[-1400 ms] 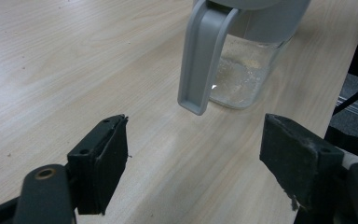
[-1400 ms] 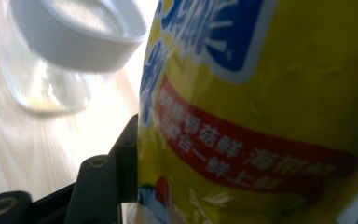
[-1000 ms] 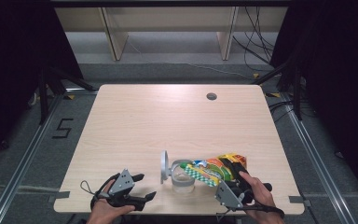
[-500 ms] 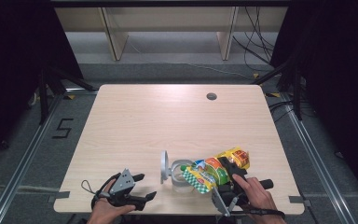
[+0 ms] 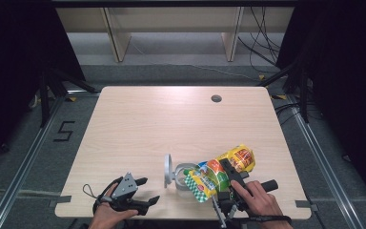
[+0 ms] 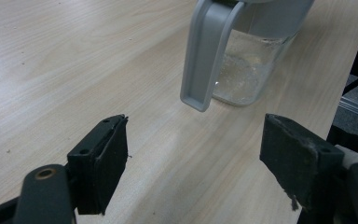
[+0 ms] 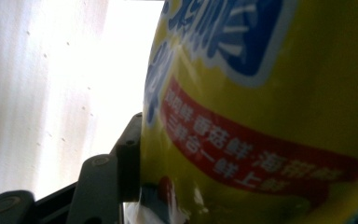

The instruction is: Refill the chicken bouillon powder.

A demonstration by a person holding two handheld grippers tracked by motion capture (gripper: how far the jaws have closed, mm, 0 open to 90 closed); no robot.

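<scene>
Bag tips farther over the jug since the earlier frame.
We clamp the yellow bag (image 5: 221,172) in our right gripper (image 5: 228,175) above the jug (image 5: 181,175); left gripper (image 5: 145,191) gapes wide, holding nothing.

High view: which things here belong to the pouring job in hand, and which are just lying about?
In the job:
- yellow snack bag, clamped in the right gripper, tipped over the jar
- clear jar with grey hinged lid open
- left gripper, jaws open, resting near the jar

Just about:
- table and its cable hole
- shelving behind
- floor cables
</scene>
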